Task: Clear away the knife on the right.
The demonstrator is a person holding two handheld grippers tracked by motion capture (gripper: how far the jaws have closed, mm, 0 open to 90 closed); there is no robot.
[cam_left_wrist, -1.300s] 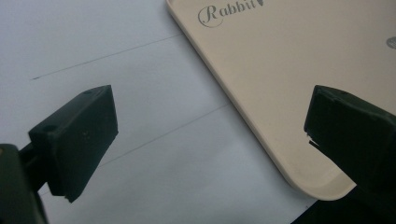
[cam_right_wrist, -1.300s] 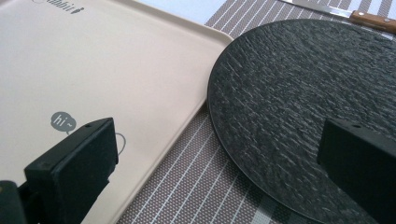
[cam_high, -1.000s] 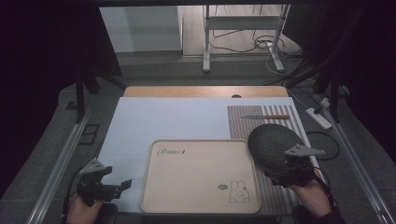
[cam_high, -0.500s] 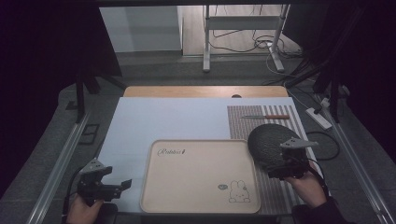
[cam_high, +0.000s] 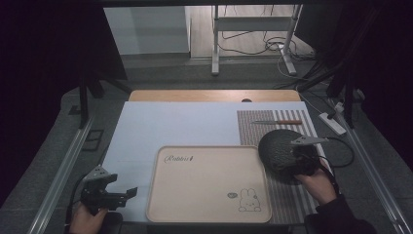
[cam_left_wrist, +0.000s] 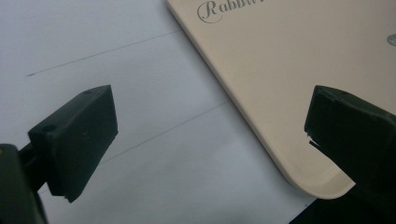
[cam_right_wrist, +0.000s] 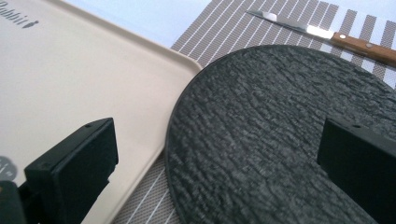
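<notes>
My left tool (cam_high: 127, 193) hangs low at the tabletop's (cam_high: 175, 126) near left corner, jaws wide, beside the beige tray (cam_high: 204, 185). My right tool (cam_high: 301, 157) reaches over the dark textured plate (cam_high: 277, 148) on the striped mat (cam_high: 292, 195), jaws wide. Beyond lies a knife (cam_high: 277, 122).

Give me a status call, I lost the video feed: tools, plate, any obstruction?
Right tool open over the black plate, no grip. Left tool open, idle at the tray corner. Knife lies beyond the plate, apart.
</notes>
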